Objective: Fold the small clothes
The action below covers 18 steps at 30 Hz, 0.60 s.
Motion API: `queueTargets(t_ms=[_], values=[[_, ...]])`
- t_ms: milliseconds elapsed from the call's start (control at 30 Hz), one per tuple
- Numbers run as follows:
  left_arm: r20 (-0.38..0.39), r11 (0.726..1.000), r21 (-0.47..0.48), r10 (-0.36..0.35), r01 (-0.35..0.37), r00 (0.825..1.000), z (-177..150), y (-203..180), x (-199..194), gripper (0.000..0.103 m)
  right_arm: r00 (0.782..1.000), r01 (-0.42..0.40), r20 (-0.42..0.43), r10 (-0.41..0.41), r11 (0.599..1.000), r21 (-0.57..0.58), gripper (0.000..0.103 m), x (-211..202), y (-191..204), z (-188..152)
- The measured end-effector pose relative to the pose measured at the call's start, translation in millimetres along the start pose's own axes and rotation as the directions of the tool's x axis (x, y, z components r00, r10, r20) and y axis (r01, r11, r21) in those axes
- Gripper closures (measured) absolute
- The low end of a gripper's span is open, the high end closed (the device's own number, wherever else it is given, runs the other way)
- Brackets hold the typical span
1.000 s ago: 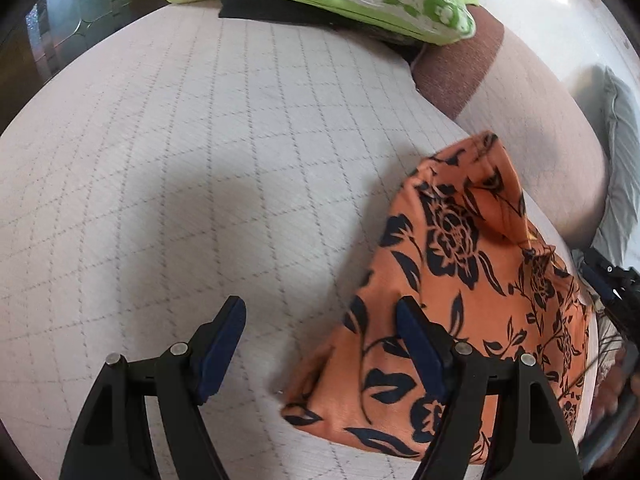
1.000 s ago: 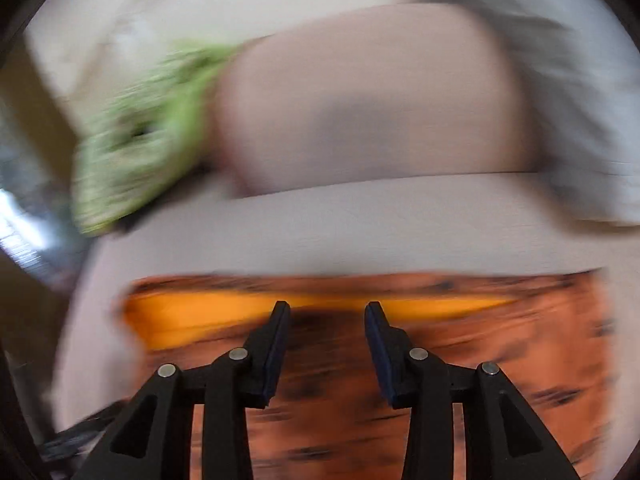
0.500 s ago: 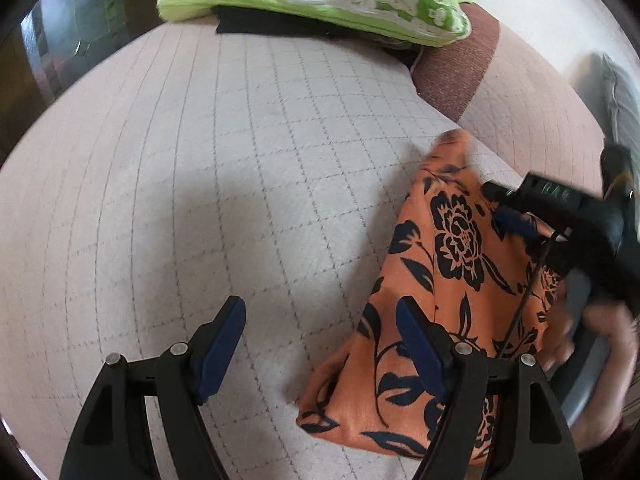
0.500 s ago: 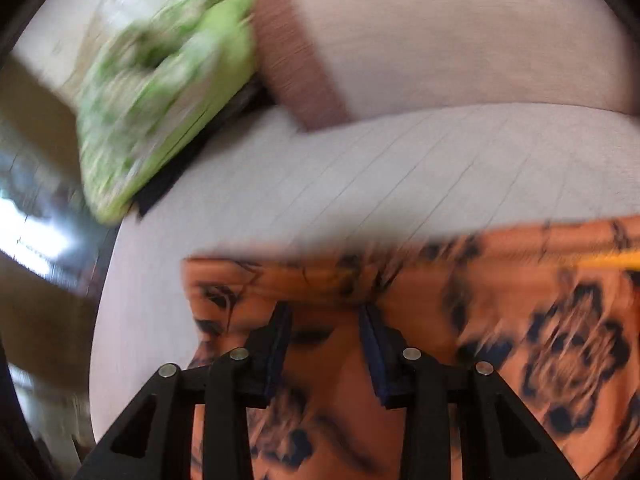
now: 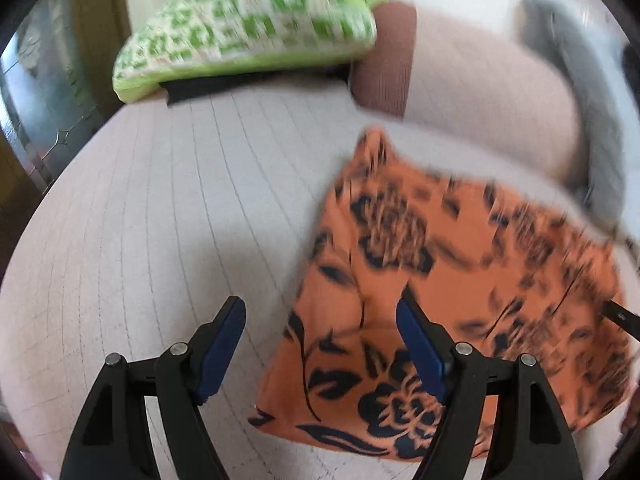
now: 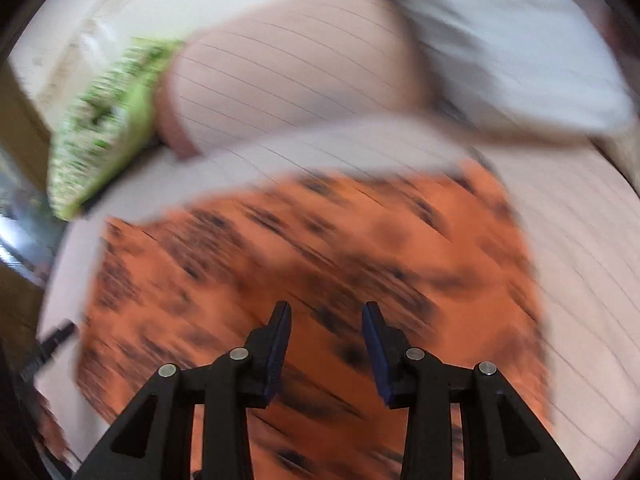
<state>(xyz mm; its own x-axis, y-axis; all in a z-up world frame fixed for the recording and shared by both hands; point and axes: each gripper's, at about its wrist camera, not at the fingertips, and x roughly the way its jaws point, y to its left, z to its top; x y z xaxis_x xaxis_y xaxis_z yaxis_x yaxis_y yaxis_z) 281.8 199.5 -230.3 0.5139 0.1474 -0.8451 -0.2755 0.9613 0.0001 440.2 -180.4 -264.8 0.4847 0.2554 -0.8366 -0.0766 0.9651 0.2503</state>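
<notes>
An orange garment with a black flower print (image 5: 440, 248) lies folded and flat on the pale quilted bed (image 5: 160, 220). My left gripper (image 5: 319, 304) hangs open and wide above the garment's left edge, one finger over bare bed and the other over the cloth. In the blurred right wrist view the garment (image 6: 320, 240) fills the middle. My right gripper (image 6: 327, 308) hovers over it with its jaws opening and nothing between the pads. A black tip of the right gripper (image 5: 624, 318) shows at the cloth's right side.
A green and white patterned cushion (image 5: 248, 32) rests on a dark folded item (image 5: 200, 88) at the far end of the bed. A pink bolster with a brown end (image 5: 480, 88) and a grey pillow (image 5: 580, 80) lie behind the garment. Dark furniture borders the left.
The right gripper, over the garment's far corner half a second ago, has pulled away to the right edge. The garment now lies wider and flatter. The left view has tilted up.
</notes>
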Motion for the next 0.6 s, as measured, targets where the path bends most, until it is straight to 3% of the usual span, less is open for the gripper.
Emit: queueTargets(t_ms=[67, 133, 200, 300, 433, 500, 600], values=[[-0.068, 1.000, 0.014, 0.029, -0.028, 0.997, -5.9, -1.4, 15.8, 0.025, 0.997, 0.071, -0.016, -0.071, 0.997, 0.011, 0.065, -2.8, -33.3, -25.1], [-0.095, 0.999, -0.025, 0.024, -0.027, 0.995, -10.2, 5.6, 21.5, 0.024, 1.000, -0.003, 0.017, 0.003, 0.999, 0.045, 0.066, -15.6, -51.8, -37.7], [-0.080, 0.998, -0.059, 0.028, -0.033, 0.996, -10.0, 12.5, 13.9, 0.024, 1.000, 0.005, 0.019, -0.006, 0.998, 0.055, 0.065, -23.2, -49.7, -31.7], [-0.030, 0.996, -0.069, 0.061, -0.063, 0.998, -8.8, 16.6, 2.8, 0.024, 0.997, -0.058, 0.052, 0.057, 0.998, 0.024, 0.065, -28.6, -27.2, -10.1], [0.020, 0.997, -0.073, -0.004, 0.005, 1.000, 1.4, 17.1, -4.5, 0.024, 0.991, -0.109, 0.062, 0.115, 0.989, -0.096, 0.065, -10.4, 37.5, 27.2], [0.027, 0.999, -0.043, 0.005, -0.004, 1.000, 4.9, 10.6, -1.6, 0.024, 0.996, -0.078, 0.028, 0.083, 0.987, -0.139, 0.065, 13.0, 59.7, 35.9], [0.002, 1.000, -0.015, 0.022, -0.022, 1.000, 7.9, 2.3, 11.3, 0.024, 0.995, 0.067, -0.056, -0.077, 0.984, -0.163, 0.065, 64.1, 71.8, 55.5]])
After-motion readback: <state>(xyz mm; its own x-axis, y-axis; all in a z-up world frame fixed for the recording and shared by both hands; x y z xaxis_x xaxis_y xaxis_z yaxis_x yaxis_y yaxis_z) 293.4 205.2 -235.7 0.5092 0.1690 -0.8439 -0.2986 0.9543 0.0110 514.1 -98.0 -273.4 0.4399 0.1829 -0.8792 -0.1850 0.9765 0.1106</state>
